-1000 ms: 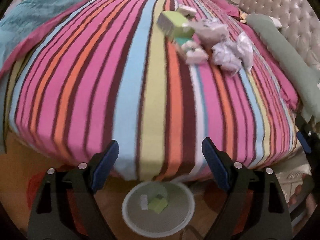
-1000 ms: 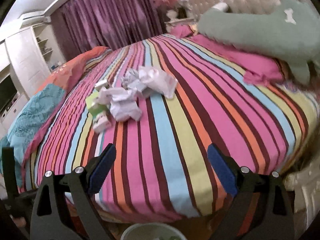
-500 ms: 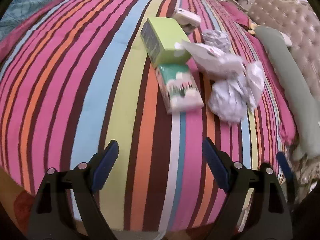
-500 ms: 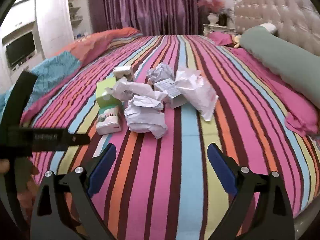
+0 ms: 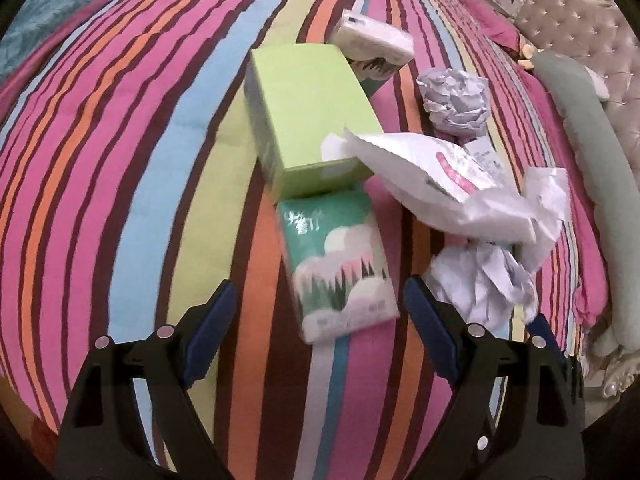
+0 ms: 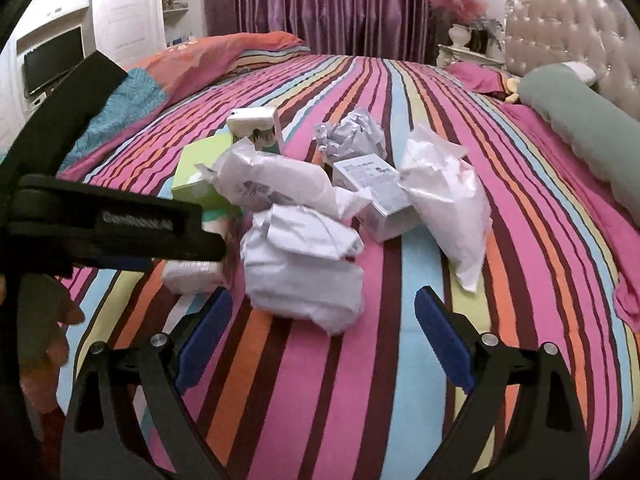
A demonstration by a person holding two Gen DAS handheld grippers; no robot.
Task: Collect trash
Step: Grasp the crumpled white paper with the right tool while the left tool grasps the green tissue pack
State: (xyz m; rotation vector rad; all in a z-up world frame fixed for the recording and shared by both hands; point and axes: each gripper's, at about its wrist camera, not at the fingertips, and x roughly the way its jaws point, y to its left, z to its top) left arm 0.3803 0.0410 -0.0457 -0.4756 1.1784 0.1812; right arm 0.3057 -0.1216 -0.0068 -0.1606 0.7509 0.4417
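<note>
Striped bedspread (image 5: pixel 132 168): carried a heap of crumpled white paper (image 6: pixel 304 276), a lime cardboard box (image 5: pixel 304 116) and a green tissue pack (image 5: pixel 340 268).
Left gripper (image 5: pixel 316 332): jaws apart, empty, above the tissue pack.
Right gripper (image 6: pixel 324 340): jaws apart, empty, near the paper.

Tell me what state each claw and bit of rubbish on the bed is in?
Left claw: open, empty.
Right claw: open, empty.
Green box: closed, lying flat.
Tissue pack: lying flat, touching the box.
Paper ball: crumpled.
White bag: crumpled, slumped on the bedspread.
</note>
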